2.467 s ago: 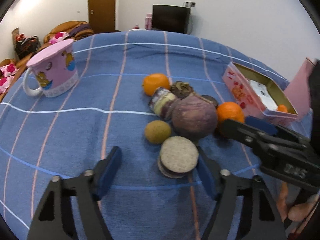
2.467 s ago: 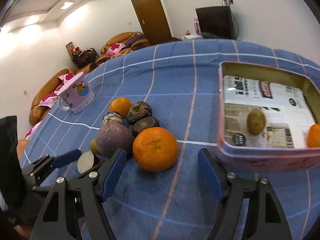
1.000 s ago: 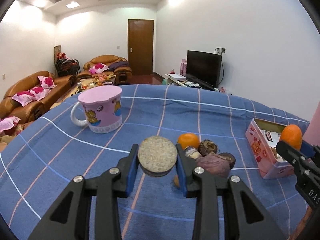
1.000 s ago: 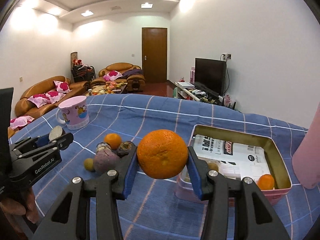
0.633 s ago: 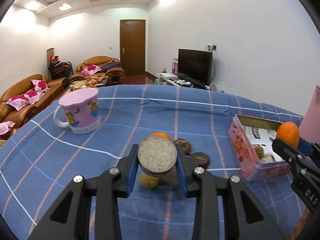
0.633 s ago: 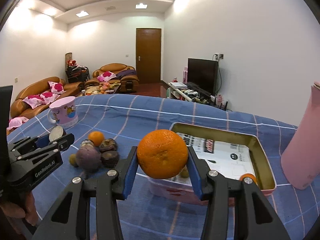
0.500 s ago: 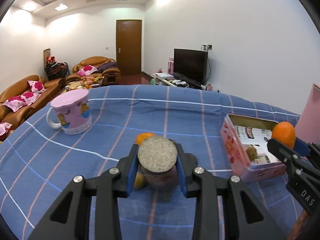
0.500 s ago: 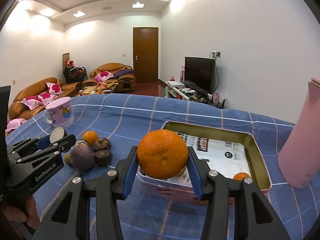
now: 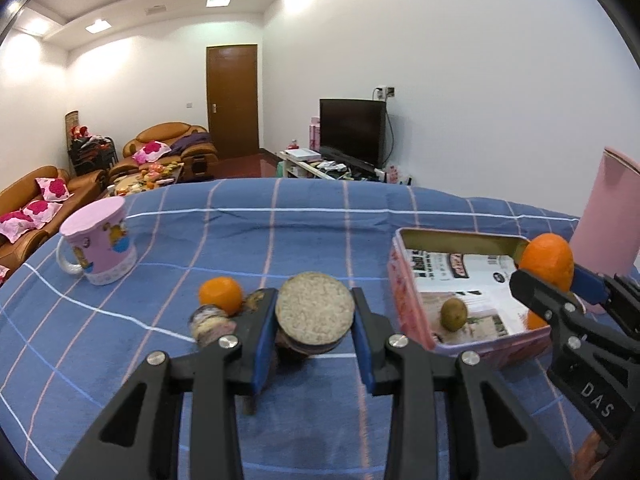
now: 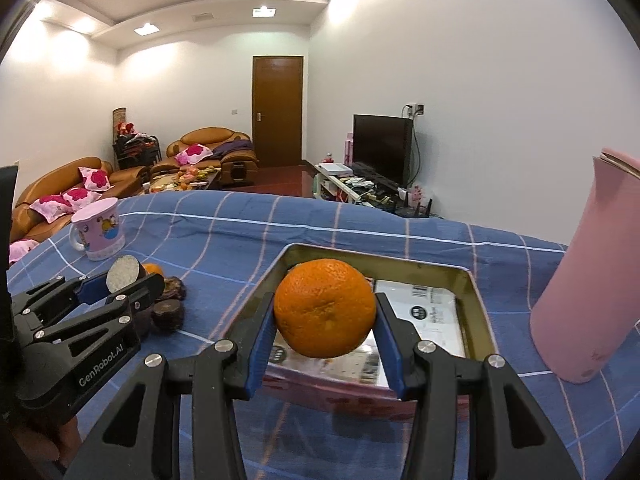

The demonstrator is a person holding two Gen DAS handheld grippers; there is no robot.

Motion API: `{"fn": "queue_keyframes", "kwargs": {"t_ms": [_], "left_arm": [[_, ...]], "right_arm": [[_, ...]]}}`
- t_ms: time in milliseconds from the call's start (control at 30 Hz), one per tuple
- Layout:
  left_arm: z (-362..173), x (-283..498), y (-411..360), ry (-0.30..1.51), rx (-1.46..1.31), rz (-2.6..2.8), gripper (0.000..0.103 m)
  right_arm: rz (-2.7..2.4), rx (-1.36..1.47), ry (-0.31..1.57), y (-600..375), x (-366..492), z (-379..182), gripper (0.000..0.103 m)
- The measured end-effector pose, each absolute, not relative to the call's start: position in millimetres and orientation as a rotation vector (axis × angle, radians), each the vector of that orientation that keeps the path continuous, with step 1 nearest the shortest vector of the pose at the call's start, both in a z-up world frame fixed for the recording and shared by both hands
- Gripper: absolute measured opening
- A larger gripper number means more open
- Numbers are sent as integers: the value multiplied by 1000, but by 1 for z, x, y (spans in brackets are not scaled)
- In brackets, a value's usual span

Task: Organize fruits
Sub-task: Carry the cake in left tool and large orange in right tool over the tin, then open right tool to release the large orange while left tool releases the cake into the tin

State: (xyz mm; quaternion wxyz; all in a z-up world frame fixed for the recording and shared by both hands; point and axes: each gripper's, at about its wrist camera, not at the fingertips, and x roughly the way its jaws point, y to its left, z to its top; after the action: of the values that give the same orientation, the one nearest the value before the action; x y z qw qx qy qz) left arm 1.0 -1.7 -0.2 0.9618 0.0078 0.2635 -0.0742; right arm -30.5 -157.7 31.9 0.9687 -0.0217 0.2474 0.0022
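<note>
While the left gripper (image 9: 314, 334) holds a round cut fruit (image 9: 315, 312) up in the air, its two blue fingers (image 9: 264, 344) pinch that fruit from both sides. The flat, pale cut face looks at the camera (it is speckled and a bit rough).

The right gripper (image 10: 325, 342) pinches a big orange (image 10: 325, 307) between its blue fingers (image 10: 390, 344). This orange hangs over the near edge of the pink tin box (image 10: 478, 312), not touching it.

The tin box sits open on the blue checked tabletop (image 9: 240, 240). Inside the box lies a printed paper (image 10: 432, 304), and in the left view a small brownish-green fruit (image 9: 453, 313) rests on that paper, near the box's near wall. A little orange one (image 9: 534, 320) peeks out in the box too, behind the right gripper.

To the left of the box, a small heap of fruit stays on the tabletop. It has a small orange (image 9: 221, 295), a pale purple round thing (image 9: 212, 325) just beside it, and dark lumpy ones (image 10: 170, 314). Some are hidden behind the left gripper, so I cannot tell them all.

Far to the left of the box stands a pink mug (image 9: 100, 246) with cartoon pictures. Right of the box stands a tall pink bottle (image 10: 588, 292).
</note>
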Motion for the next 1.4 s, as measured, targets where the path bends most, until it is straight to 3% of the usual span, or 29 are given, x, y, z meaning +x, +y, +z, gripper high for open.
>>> {"fn": "queue_keyframes", "kwargs": {"t_ms": [867,1400], "left_arm": [[3,26,-102,535,83,-267,37],[-5,51,-147,616,138,-282,37]], "right_arm": [[-207,97,513,-277,-13,32,49],[-173,70,595,-278,22,14,49]]}}
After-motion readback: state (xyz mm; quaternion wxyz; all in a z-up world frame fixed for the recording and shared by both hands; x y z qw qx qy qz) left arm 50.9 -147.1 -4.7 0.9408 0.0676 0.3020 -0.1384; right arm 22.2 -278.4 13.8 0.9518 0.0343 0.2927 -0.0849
